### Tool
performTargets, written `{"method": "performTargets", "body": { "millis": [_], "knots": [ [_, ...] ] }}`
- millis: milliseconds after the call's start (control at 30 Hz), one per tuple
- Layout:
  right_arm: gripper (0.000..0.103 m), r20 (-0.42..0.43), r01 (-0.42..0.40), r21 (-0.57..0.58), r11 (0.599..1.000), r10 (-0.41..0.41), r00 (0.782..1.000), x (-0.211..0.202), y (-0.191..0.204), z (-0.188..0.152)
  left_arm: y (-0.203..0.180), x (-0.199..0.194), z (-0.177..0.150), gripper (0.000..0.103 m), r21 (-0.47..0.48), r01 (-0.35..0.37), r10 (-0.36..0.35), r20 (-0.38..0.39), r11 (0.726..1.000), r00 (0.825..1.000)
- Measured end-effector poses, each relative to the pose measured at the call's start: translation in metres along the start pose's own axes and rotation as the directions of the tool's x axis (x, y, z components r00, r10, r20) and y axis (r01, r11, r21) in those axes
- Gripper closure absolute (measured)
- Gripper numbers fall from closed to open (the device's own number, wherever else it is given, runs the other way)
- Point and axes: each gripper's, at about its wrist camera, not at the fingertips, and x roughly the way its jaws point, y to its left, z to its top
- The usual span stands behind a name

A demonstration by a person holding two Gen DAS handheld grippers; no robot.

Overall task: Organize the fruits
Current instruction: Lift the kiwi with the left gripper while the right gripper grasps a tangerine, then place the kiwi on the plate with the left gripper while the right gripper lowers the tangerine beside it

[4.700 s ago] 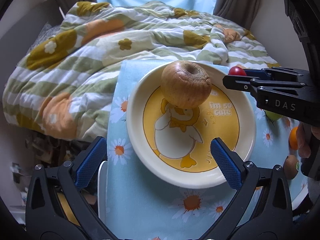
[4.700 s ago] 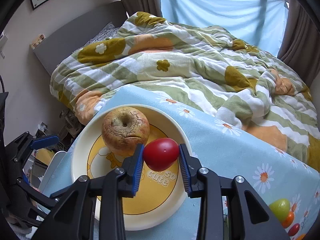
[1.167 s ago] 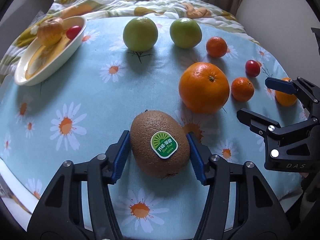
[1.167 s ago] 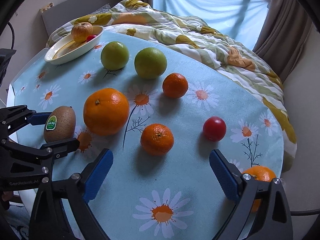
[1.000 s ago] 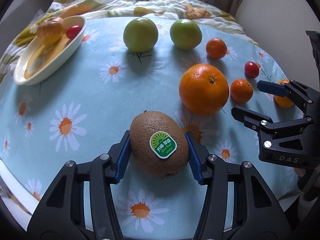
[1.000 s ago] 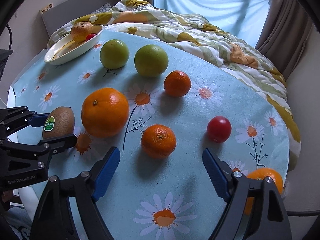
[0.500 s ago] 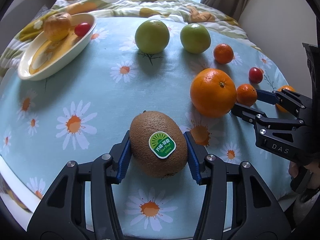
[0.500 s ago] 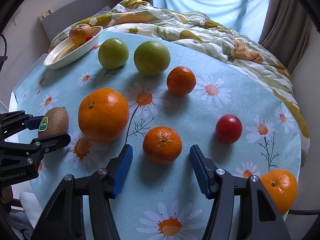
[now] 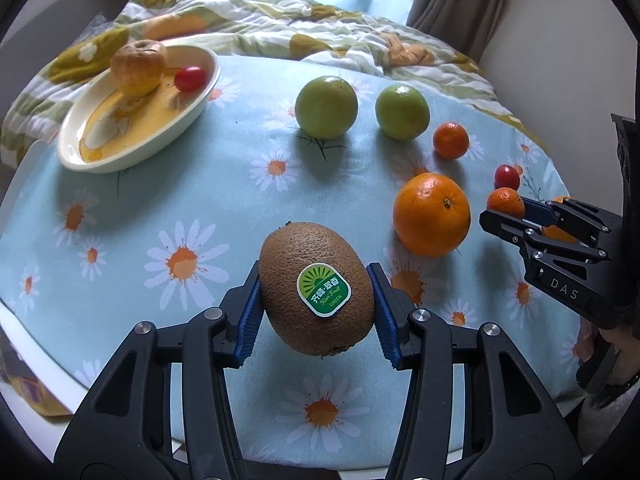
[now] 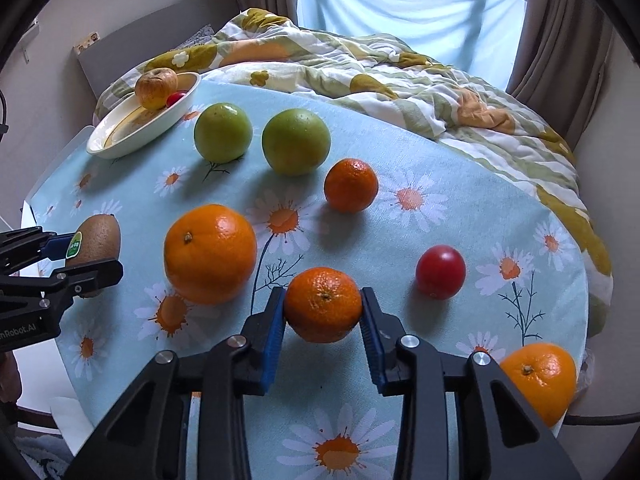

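The left tongs (image 9: pixel 316 304) were clamped on the brown fuzzy kiwi with a green sticker (image 9: pixel 316 286), blue pads pressed to both its sides, near the front-left edge of the round worktop under a light-blue daisy-print cloth (image 9: pixel 168 208). The right tongs (image 10: pixel 323 314) were clamped on a small orange mandarin (image 10: pixel 323 304) toward the front of the cloth.

Just left of that mandarin sat the large orange (image 10: pixel 210 254), and to its right a red cherry tomato (image 10: pixel 440 272) with a gap between. A second orange (image 10: pixel 538 380) lay at the worktop's near right edge. Farther back stood two green round fruits (image 10: pixel 223 132) side by side and another small mandarin (image 10: pixel 351 185).

The cream oval plate with a yellow centre (image 9: pixel 100 160) rested at the far left edge, holding a wrinkled brownish apple (image 9: pixel 138 66) and a small red tomato (image 9: pixel 190 79). Between plate and kiwi the cloth was bare. A striped floral quilt (image 10: pixel 400 80) lay beyond the far edge.
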Motion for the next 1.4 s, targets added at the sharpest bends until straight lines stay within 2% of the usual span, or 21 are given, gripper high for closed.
{"method": "performTargets", "body": {
  "millis": [400,833,1100,1400],
  "knots": [
    [0.07,0.045,0.022,-0.005,1.0,-0.021,0.999,-0.049,0.025,0.022,0.014,-0.055,0.037,0.048,0.02,0.022,-0.024,0.117,1.0,0.993],
    [0.07,0.083,0.051,0.057,0.997,-0.056,0.995,-0.071,0.079,0.061,0.07,-0.085,0.074,0.048,0.084,0.052,-0.064,0.142,0.995,0.988],
    [0.07,0.094,0.035,0.126,0.991,-0.047,0.994,-0.058,0.118,0.097,0.125,-0.082,0.102,0.048,0.127,0.057,-0.073,0.126,0.99,0.989],
    [0.07,0.07,0.031,0.172,0.985,-0.043,0.997,-0.019,0.157,0.126,0.185,-0.045,0.132,0.048,0.145,0.051,-0.064,0.085,0.988,0.994]
  ]
}}
